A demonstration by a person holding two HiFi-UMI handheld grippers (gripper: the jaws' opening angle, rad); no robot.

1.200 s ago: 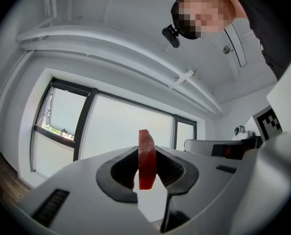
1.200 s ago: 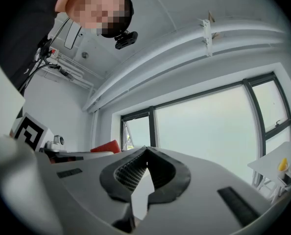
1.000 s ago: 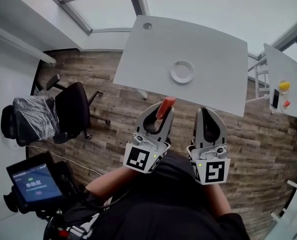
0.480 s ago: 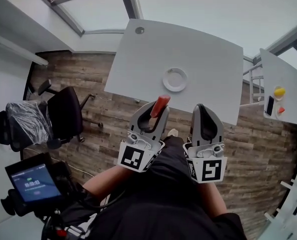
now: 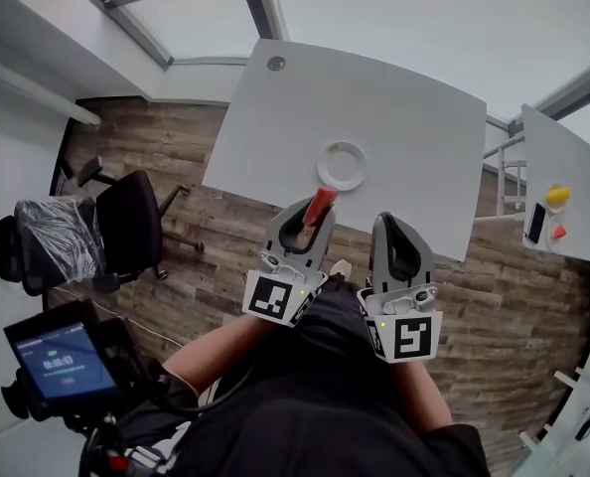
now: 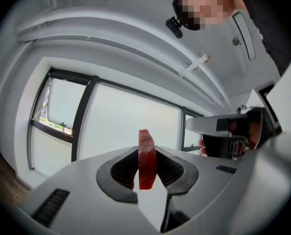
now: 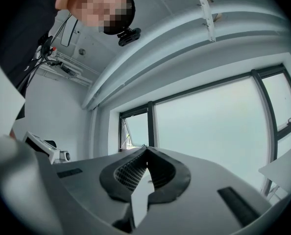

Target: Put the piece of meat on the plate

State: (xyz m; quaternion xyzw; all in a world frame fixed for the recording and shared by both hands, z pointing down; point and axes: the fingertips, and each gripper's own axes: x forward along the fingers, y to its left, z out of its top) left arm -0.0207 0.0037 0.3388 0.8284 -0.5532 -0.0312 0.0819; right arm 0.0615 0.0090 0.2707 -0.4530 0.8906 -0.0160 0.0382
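Note:
A red slice of meat (image 5: 322,204) stands upright between the jaws of my left gripper (image 5: 316,210), which is shut on it. In the left gripper view the meat (image 6: 146,153) sticks up past the pads, in front of a bright window. A small white plate (image 5: 343,165) sits on the white table (image 5: 404,117), just beyond the meat's tip in the head view. My right gripper (image 5: 390,221) is held beside the left one, short of the table's near edge. Its jaws are shut, the tips meeting with nothing between them (image 7: 146,154).
A black office chair (image 5: 126,222) stands on the wooden floor to the left. A second white table (image 5: 573,157) at the right carries a yellow object (image 5: 559,197) and a dark phone-like item (image 5: 535,224). A device with a lit screen (image 5: 57,363) is at the lower left.
Both grippers have come nearer to the table, and the meat's tip now shows close to the plate's near rim. The left grip on the meat is unchanged.

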